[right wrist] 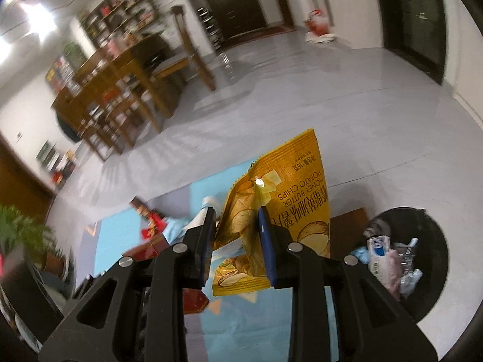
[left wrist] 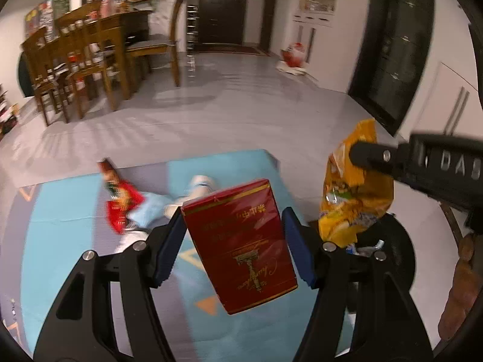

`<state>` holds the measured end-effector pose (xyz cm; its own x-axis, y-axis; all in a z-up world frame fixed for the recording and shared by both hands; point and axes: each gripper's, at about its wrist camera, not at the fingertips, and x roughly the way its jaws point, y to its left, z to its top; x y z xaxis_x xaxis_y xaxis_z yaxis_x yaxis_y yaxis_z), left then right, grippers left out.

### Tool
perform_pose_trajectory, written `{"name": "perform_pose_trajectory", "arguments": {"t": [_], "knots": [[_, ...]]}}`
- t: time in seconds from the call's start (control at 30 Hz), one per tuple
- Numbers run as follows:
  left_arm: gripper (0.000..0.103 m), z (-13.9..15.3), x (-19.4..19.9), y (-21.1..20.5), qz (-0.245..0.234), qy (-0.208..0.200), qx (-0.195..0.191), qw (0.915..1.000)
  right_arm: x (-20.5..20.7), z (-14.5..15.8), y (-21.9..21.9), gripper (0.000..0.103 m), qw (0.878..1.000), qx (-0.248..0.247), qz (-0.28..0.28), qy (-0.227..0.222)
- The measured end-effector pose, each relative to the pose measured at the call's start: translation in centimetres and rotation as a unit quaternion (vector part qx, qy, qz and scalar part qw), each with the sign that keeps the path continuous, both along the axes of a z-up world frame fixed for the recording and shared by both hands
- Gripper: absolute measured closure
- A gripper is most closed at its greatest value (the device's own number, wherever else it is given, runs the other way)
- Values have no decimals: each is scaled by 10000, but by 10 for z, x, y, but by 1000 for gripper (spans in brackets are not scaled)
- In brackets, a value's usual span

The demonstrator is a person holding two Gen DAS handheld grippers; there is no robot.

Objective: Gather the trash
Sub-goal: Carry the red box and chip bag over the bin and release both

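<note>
My left gripper [left wrist: 234,226] is shut on a red cardboard box [left wrist: 241,247] and holds it above the blue mat [left wrist: 75,211]. My right gripper [right wrist: 237,235] is shut on a yellow potato chip bag [right wrist: 280,199], held in the air; the bag also shows in the left wrist view [left wrist: 353,193], just above the black trash bin [left wrist: 395,247]. In the right wrist view the bin [right wrist: 428,274] sits to the right and holds several wrappers. A red wrapper [left wrist: 120,199] and a white crumpled item [left wrist: 199,187] lie on the mat.
A wooden dining table with chairs [left wrist: 87,57] stands at the back left. A dark door [left wrist: 223,6] is at the far wall. A red and white item [left wrist: 292,57] sits on the grey floor. A potted plant [right wrist: 21,235] is at the left.
</note>
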<state>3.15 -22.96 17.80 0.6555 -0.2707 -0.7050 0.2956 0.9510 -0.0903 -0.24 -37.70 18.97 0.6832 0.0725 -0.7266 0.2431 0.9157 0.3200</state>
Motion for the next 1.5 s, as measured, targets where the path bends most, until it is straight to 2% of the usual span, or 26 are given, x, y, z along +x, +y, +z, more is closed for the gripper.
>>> {"name": "perform_pose_trajectory", "arguments": {"t": [0.33, 0.73, 0.93, 1.1, 1.23, 1.33, 1.37, 1.4, 1.43, 1.47, 1.5], "knots": [[38, -15, -9, -80, -731, 109, 18, 9973, -35, -5, -75, 74, 9941, 49, -1082, -14], [38, -49, -5, -165, -1481, 593, -245, 9869, -68, -31, -148, 74, 9749, 486, -2139, 394], [38, -84, 6, -191, -1808, 1351, -490, 9730, -71, -44, -165, 72, 9658, 496, -2442, 724], [38, -110, 13, -205, -1895, 1851, -635, 9622, -68, -62, -175, 71, 9565, 393, -2651, 1154], [37, -127, 17, -215, -2035, 2181, -762, 9514, -68, -66, -177, 70, 9549, 382, -2653, 1277], [36, -131, 10, -220, -2179, 2267, -837, 9456, -67, -61, -174, 65, 9552, 301, -2670, 1241], [30, -130, 9, -221, -2220, 2260, -853, 9447, -67, -60, -173, 62, 9553, 290, -2670, 1236], [26, -128, 7, -220, -2263, 2235, -882, 9439, -67, -61, -175, 55, 9552, 294, -2671, 1238], [16, -126, 6, -220, -2278, 2209, -907, 9440, -67, -60, -173, 50, 9551, 285, -2668, 1252], [13, -122, 6, -218, -2289, 2177, -954, 9440, -67, -59, -173, 43, 9552, 277, -2675, 1239], [13, -119, 5, -215, -2302, 2142, -1019, 9438, -67, -58, -173, 41, 9554, 274, -2679, 1212]]}}
